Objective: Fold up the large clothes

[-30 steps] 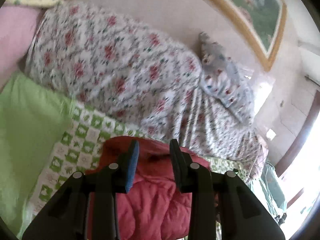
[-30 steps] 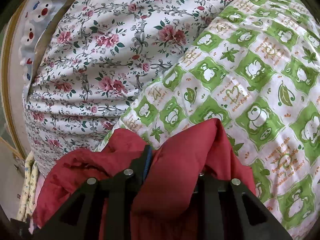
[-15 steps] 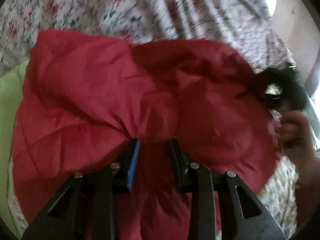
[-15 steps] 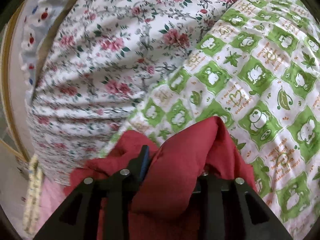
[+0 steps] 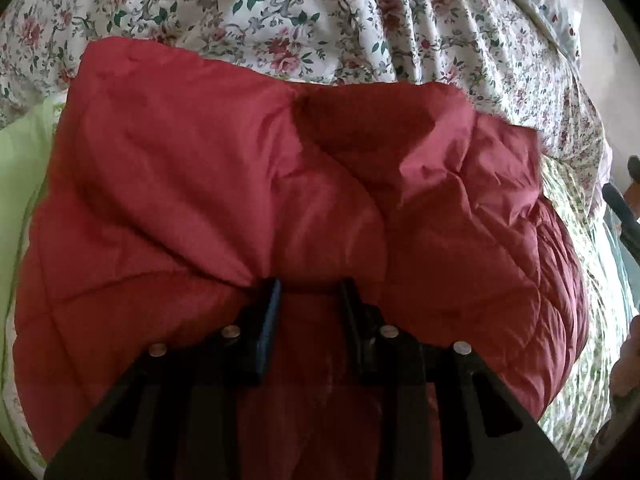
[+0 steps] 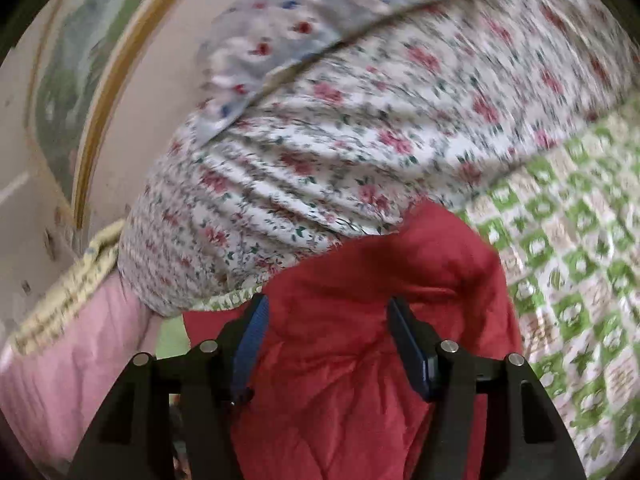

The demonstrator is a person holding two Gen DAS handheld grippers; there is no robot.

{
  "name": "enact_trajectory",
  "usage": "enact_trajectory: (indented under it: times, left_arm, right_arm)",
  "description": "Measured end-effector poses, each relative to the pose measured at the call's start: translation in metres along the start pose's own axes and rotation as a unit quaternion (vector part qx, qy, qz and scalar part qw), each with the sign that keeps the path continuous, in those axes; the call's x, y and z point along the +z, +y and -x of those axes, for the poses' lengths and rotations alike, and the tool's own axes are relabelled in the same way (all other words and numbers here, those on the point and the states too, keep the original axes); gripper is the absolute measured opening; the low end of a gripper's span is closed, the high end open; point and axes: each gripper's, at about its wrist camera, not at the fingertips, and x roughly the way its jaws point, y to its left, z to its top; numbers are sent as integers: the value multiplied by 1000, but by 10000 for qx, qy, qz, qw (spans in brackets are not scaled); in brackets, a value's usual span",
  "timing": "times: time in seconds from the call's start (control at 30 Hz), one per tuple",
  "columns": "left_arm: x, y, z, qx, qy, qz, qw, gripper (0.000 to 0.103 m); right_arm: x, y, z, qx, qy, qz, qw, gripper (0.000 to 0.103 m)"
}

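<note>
A red quilted jacket (image 5: pixel 280 200) lies bunched on the bed and fills the left wrist view. My left gripper (image 5: pixel 310 292) is low over it, its jaws a little apart, with red fabric running between the fingers (image 5: pixel 270 312). In the right wrist view the same jacket (image 6: pixel 360 340) lies under my right gripper (image 6: pixel 326 312), whose jaws stand wide apart with the fabric between them, not pinched. The far part of the jacket is hidden by its own folds.
A floral duvet (image 5: pixel 320 20) is heaped behind the jacket. A green checked sheet (image 6: pixel 560 280) covers the bed to the right. A pale green cloth (image 5: pixel 20 184) lies left, a pink blanket (image 6: pixel 72 360) and a framed picture (image 6: pixel 80 80) beyond.
The right gripper has opened, letting go of the red fabric, and swung toward the wall. The left gripper has dropped down over the jacket, which now lies more spread.
</note>
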Motion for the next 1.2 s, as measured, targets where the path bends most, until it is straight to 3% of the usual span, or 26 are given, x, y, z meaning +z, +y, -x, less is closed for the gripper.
enact_trajectory:
  times: [0.03, 0.1, 0.2, 0.27, 0.33, 0.5, 0.63, 0.87, 1.0, 1.2]
  left_arm:
    - [0, 1, 1, -5, 16, -1, 10000, 29]
    - [2, 3, 1, -44, 71, -1, 10000, 29]
    - [9, 9, 4, -53, 98, -11, 9999, 28]
    - [13, 18, 11, 48, 34, 19, 10000, 27]
    - [19, 35, 22, 193, -146, 190, 9995, 27]
    - [34, 89, 16, 629, -229, 1022, 9925, 27]
    - [30, 121, -16, 362, 76, 1577, 9868, 27]
    - [29, 111, -22, 682, 137, 1302, 9890, 28]
    - [23, 106, 4, 520, -36, 1248, 9908, 27]
    - [-13, 100, 64, 204, -385, 1220, 9916, 27]
  right_arm:
    - [-4, 10, -15, -78, 335, 371, 9987, 75]
    - [-16, 21, -51, -412, 925, 924, 9906, 76]
    - [-29, 18, -93, -967, 1358, 1489, 9747, 74]
    - [-33, 4, -113, -1229, 1597, 1494, 9680, 74]
    - [-32, -18, -128, -1237, 1769, 1079, 9705, 75]
    - [-27, -43, -131, -1100, 1720, 464, 9778, 75]
    - [-29, -50, -134, -1034, 1679, 339, 9798, 76]
    - [-31, -50, -140, -1080, 1655, 328, 9797, 78]
    - [-32, -50, -141, -1073, 1641, 340, 9800, 78]
    - [-30, -51, -140, -1085, 1631, 327, 9801, 78]
